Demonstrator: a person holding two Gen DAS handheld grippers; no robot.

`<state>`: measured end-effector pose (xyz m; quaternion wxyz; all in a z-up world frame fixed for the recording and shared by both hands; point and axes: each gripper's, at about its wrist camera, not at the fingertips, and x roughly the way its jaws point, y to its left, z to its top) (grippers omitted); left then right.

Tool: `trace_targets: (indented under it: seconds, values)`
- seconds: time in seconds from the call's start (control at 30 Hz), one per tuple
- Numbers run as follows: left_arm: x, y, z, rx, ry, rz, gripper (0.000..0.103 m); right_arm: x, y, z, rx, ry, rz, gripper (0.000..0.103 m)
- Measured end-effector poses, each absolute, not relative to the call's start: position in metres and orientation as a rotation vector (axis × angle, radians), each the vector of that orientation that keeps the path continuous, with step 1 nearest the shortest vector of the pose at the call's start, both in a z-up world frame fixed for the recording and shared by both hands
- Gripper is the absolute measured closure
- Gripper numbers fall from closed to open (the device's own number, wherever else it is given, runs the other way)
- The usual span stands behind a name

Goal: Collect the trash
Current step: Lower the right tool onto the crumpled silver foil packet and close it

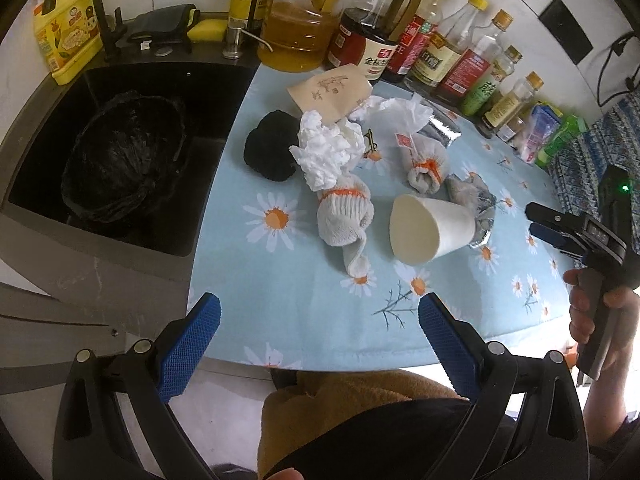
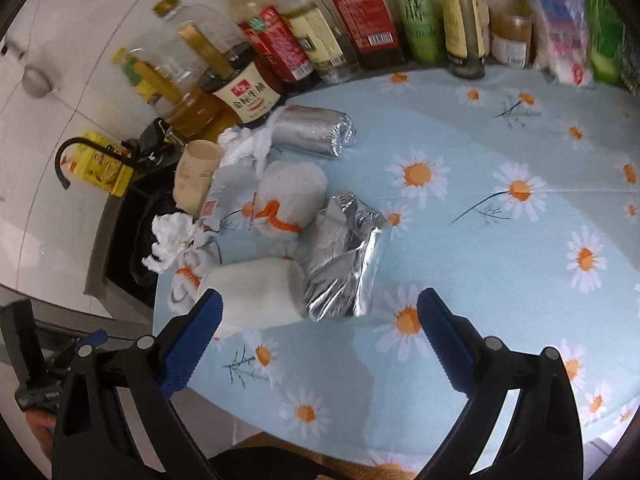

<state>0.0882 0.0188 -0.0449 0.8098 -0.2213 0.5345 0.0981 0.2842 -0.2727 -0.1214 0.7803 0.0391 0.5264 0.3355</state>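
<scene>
Trash lies on the daisy tablecloth: a white paper cup on its side, a crumpled tissue, two rolled gloves with orange bands, a black wad, a brown paper sleeve and crumpled foil. A bin lined with a black bag sits in the sink. My left gripper hangs open over the table's near edge, empty. My right gripper is open, with the paper cup just beyond its left finger and a foil wad ahead. A hand holds the right gripper at the table's right side.
Several sauce and oil bottles line the back wall, with packets at the right end. A black tap and a yellow detergent jug stand behind the sink. A foil roll lies near the bottles.
</scene>
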Motion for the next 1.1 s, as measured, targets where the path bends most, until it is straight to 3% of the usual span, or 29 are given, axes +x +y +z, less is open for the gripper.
trace_targets:
  seconds: [0.4, 0.53, 1.1]
  values:
    - [0.11, 0.016, -0.049, -0.485, 1.152, 0.259, 0.007, 0.334, -0.249, -0.167, 0.109, 1.271, 0.749, 0.027]
    - [0.118, 0.015, -0.053, -0.488, 1.164, 0.269, 0.007, 0.342, -0.244, -0.179, 0.113, 1.318, 0.755, 0.043]
    - [0.152, 0.015, -0.046, -0.432, 1.15, 0.275, 0.007, 0.348, -0.26, -0.145, 0.087, 1.217, 0.779, 0.049]
